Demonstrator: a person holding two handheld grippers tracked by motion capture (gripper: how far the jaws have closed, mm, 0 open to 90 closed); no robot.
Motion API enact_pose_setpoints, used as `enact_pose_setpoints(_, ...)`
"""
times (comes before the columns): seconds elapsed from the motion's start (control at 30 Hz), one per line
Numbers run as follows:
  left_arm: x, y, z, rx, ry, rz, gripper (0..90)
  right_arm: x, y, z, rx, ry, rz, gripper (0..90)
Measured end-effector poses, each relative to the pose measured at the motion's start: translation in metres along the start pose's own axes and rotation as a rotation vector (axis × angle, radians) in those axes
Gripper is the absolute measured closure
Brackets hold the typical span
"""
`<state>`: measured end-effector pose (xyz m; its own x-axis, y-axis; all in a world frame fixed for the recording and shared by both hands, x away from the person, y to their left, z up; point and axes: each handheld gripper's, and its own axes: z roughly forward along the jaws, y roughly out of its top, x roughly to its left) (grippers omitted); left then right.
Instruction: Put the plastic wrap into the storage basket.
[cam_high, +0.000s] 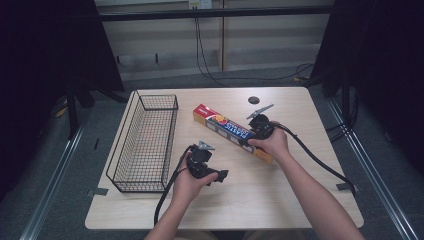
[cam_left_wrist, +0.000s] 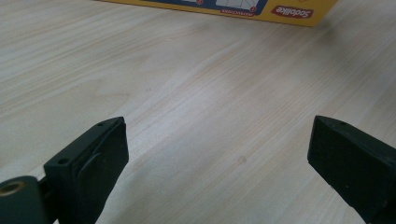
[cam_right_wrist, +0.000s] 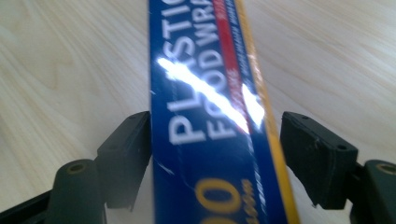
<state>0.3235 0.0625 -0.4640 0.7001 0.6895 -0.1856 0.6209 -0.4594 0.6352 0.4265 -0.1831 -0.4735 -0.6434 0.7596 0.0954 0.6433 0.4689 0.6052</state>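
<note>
A long blue and yellow plastic food wrap box (cam_high: 225, 127) lies slantwise on the table's middle. My right gripper (cam_high: 249, 141) sits over its near end. In the right gripper view the box (cam_right_wrist: 210, 93) runs between the two jaws, which press its long sides, so the right gripper (cam_right_wrist: 215, 126) is shut on it. My left gripper (cam_high: 222, 176) is held low over bare wood to the near left of the box. Its jaws are wide apart with nothing between them, so the left gripper (cam_left_wrist: 217, 140) is open. The box's yellow edge (cam_left_wrist: 299, 11) lies beyond it.
A black wire basket (cam_high: 125, 131), with nothing in it, stands along the table's left side. A small black disc (cam_high: 254, 99) lies near the far edge. Cables trail from both grippers over the near edges. Bare wood lies to the right of the box.
</note>
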Motion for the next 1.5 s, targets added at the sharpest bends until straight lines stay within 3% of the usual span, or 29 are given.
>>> enact_pose_setpoints(0.17, 0.0, 0.0, 0.001, -0.012, -0.001, -0.013, 5.2, 0.006, 0.016, 0.004, 0.027, -0.035, -0.018, 26.6)
enact_pose_setpoints(0.33, 0.001, 0.001, 0.001, 0.002, -0.005, -0.002, 5.3, 0.001, 0.017, 0.011, 0.056, -0.028, -0.017, 29.7)
enact_pose_setpoints(0.4, 0.001, 0.001, 0.002, 0.002, -0.006, -0.002, 5.3, 0.002, 0.017, 0.011, 0.046, -0.003, -0.027, 39.1)
enact_pose_setpoints(0.5, 0.0, 0.001, 0.002, -0.003, -0.007, -0.008, 5.4, 0.005, 0.018, 0.01, 0.06, -0.028, -0.061, 42.2)
enact_pose_setpoints(0.6, 0.0, 0.002, 0.0, 0.002, -0.005, -0.005, 5.4, 0.007, 0.018, 0.008, 0.073, -0.029, -0.061, 44.2)
enact_pose_setpoints(0.63, 0.0, 0.002, 0.001, -0.022, -0.006, -0.017, 5.4, 0.007, 0.017, 0.007, 0.073, -0.029, -0.074, 44.5)
enact_pose_setpoints(0.73, 0.001, 0.003, -0.001, -0.006, -0.005, -0.001, 5.4, 0.007, 0.016, 0.004, 0.074, -0.026, -0.079, 44.8)
enact_pose_setpoints(0.97, 0.005, 0.005, -0.004, -0.012, 0.0, -0.001, 5.5, 0.004, 0.011, -0.014, 0.075, 0.007, -0.151, 45.0)
enact_pose_setpoints(1.1, 0.008, 0.01, -0.011, -0.038, -0.005, 0.004, 4.7, 0.002, 0.004, -0.025, 0.049, 0.028, -0.144, 45.0)
enact_pose_setpoints(1.2, 0.01, 0.017, -0.02, -0.017, -0.034, 0.06, 3.7, 0.002, 0.001, -0.034, 0.045, 0.047, -0.171, 44.9)
enact_pose_setpoints(1.23, 0.01, 0.017, -0.02, -0.017, -0.034, 0.06, 3.1, 0.002, 0.001, -0.034, 0.045, 0.047, -0.171, 44.9)
enact_pose_setpoints(1.3, 0.008, 0.026, -0.027, -0.018, -0.054, 0.109, 2.4, 0.004, -0.002, -0.045, 0.036, 0.056, -0.197, 44.9)
enact_pose_setpoints(1.43, 0.008, 0.042, -0.035, -0.03, -0.082, 0.124, 2.1, 0.006, -0.006, -0.059, 0.023, 0.084, -0.206, 44.9)
enact_pose_setpoints(1.5, 0.01, 0.049, -0.038, -0.031, -0.145, 0.126, 3.7, 0.007, -0.008, -0.065, 0.028, 0.093, -0.234, 44.9)
